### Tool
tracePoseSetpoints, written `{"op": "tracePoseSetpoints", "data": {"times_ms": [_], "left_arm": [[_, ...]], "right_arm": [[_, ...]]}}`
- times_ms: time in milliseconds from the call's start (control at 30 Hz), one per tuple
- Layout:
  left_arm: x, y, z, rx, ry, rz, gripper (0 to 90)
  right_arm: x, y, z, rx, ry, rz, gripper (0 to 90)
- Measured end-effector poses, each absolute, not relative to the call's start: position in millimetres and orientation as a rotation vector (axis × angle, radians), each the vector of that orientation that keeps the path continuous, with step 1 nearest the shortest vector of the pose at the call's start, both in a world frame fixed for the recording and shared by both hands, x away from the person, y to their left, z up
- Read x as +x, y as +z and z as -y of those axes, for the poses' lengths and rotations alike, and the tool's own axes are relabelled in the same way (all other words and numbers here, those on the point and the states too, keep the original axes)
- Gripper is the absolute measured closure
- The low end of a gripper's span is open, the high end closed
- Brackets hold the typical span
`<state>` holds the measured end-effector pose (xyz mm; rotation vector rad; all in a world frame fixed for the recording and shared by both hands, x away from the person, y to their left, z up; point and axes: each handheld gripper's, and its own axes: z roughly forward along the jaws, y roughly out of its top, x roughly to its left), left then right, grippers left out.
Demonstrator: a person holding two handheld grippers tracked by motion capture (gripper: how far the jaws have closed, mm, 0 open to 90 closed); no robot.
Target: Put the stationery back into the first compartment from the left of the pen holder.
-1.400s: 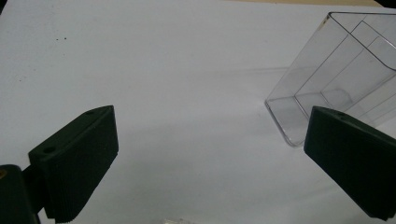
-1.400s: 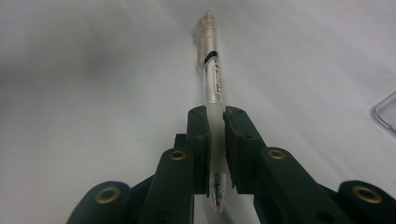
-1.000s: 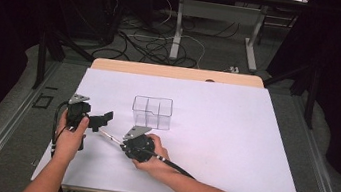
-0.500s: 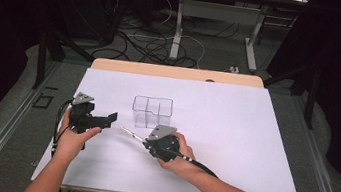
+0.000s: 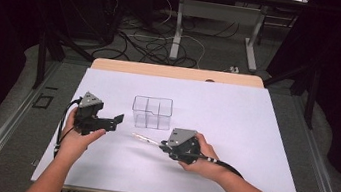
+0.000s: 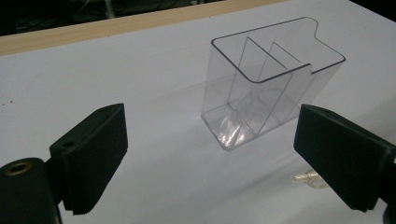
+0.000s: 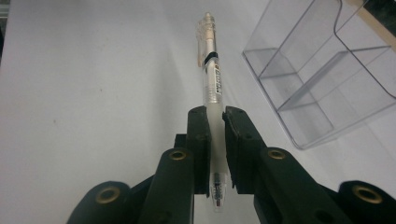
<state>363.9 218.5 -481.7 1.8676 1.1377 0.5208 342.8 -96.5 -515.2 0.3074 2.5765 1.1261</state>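
Observation:
A clear plastic organizer (image 5: 152,112) with several compartments stands upright at the middle of the white table (image 5: 263,139). My right gripper (image 5: 164,147) is shut on a clear pen (image 5: 146,140), which points left, just in front of the organizer. In the right gripper view the pen (image 7: 210,65) sticks out past the right gripper (image 7: 215,116), with the organizer (image 7: 322,70) to its right. My left gripper (image 5: 115,121) is open to the left of the organizer. Its jaws have just been closing a little, with nothing between them. In the left gripper view the left gripper (image 6: 212,140) faces the organizer (image 6: 271,93), and the pen's end (image 6: 308,178) shows low right.
A wooden strip (image 5: 177,71) runs along the table's far edge. Beyond it are cables (image 5: 156,38) on the floor and the legs of another desk (image 5: 178,26). The person's forearms come in from the near edge.
My right gripper has carried the pen to the right and slightly up, away from the left gripper. The left gripper has shifted a little toward the organizer.

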Motion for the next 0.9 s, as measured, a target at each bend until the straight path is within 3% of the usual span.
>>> {"op": "tracePoseSetpoints", "data": {"times_ms": [167, 467, 767, 900], "left_arm": [[361.3, -480.2, -210.2, 1.898, 0.524, -1.095, 15.2], [356.8, -479.0, -194.1, 1.973, 0.526, -0.996, 15.6], [353.7, -477.7, -184.2, 2.007, 0.510, -0.945, 19.0], [352.0, -476.9, -180.4, 2.056, 0.492, -0.898, 22.7]], "right_arm": [[347.9, -512.0, 107.5, 0.285, 1.149, -2.625, 80.5], [348.5, -503.0, 115.1, 0.167, 1.130, -2.597, 80.5], [311.5, -502.1, 106.1, -0.301, 0.775, -2.334, 80.5], [305.2, -502.6, 102.1, -0.341, 0.768, -2.331, 80.5]]}}
